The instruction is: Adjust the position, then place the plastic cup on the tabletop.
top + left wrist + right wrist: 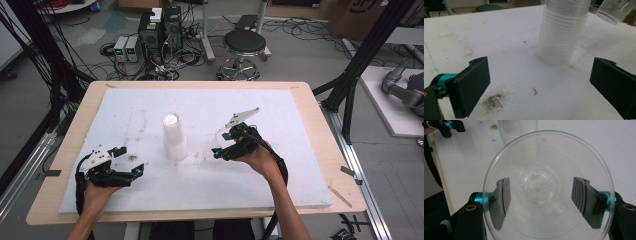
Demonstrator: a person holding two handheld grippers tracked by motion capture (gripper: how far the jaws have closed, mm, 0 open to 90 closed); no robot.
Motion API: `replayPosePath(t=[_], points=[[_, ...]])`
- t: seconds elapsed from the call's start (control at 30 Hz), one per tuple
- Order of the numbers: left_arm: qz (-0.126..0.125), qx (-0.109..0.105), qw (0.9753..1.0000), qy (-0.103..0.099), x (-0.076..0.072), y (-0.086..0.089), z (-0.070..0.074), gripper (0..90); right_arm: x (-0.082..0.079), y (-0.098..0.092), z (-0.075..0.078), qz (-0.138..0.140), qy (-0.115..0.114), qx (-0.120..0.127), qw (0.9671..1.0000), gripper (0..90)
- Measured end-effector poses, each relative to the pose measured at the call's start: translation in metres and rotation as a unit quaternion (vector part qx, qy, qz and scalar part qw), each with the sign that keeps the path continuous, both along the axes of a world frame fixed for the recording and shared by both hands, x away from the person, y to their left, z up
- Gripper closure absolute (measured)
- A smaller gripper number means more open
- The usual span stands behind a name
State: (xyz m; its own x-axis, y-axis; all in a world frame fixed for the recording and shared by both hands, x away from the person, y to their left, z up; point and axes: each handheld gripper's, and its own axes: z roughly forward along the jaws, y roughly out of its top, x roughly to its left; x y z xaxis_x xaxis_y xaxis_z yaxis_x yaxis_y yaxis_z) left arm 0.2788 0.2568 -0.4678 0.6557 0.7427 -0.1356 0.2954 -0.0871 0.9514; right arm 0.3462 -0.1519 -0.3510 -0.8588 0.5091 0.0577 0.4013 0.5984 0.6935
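Observation:
A tall stack of clear plastic cups (174, 137) stands upside down in the middle of the white foam board (150, 105). In the left gripper view the stack (560, 37) rises just ahead and to the right. My left gripper (131, 161) rests low on the board left of the stack, jaws wide open with nothing between them (540, 72). My right gripper (221, 144) hovers right of the stack, shut on a single clear cup (549, 150). That cup's mouth faces the camera, and the jaws press its sides (544, 192). The same cup (614, 10) hangs at the top right.
A dark smudge (495, 101) and a small orange scrap (535, 92) lie on the board between my left jaws. The wooden table edge (325, 130) frames the board. Beyond it are a stool (244, 45), computer boxes (160, 30) and black frame posts (360, 55).

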Motion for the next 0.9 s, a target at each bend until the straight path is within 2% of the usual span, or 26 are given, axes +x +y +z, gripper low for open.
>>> replayPosePath(t=[0.07,0.13,0.6,0.67,0.7,0.9], points=[[0.002,-0.001,1.0,0.006,0.001,0.0,-0.002,3.0,0.001,0.001,0.0,-0.002,0.0,-0.003,1.0,32.3],[-0.001,-0.003,1.0,0.004,0.002,0.001,-0.002,3.0,0.002,0.001,0.001,-0.004,-0.001,-0.01,0.9999,32.3],[0.004,0.006,0.9999,0.008,0.003,-0.001,-0.002,3.0,0.007,-0.002,-0.001,-0.016,-0.001,-0.014,0.9998,32.3],[0.004,0.008,0.9999,0.006,0.002,-0.002,-0.002,3.0,0.008,-0.002,-0.002,-0.018,-0.003,-0.021,0.9996,32.3],[0.004,0.008,0.9999,0.005,0.002,-0.002,-0.002,3.0,0.009,-0.001,-0.004,-0.025,-0.003,-0.035,0.9991,32.3],[0.004,0.001,1.0,0.005,0.002,0.0,-0.002,3.0,0.014,0.004,-0.012,-0.034,0.0,-0.056,0.9979,32.3]])
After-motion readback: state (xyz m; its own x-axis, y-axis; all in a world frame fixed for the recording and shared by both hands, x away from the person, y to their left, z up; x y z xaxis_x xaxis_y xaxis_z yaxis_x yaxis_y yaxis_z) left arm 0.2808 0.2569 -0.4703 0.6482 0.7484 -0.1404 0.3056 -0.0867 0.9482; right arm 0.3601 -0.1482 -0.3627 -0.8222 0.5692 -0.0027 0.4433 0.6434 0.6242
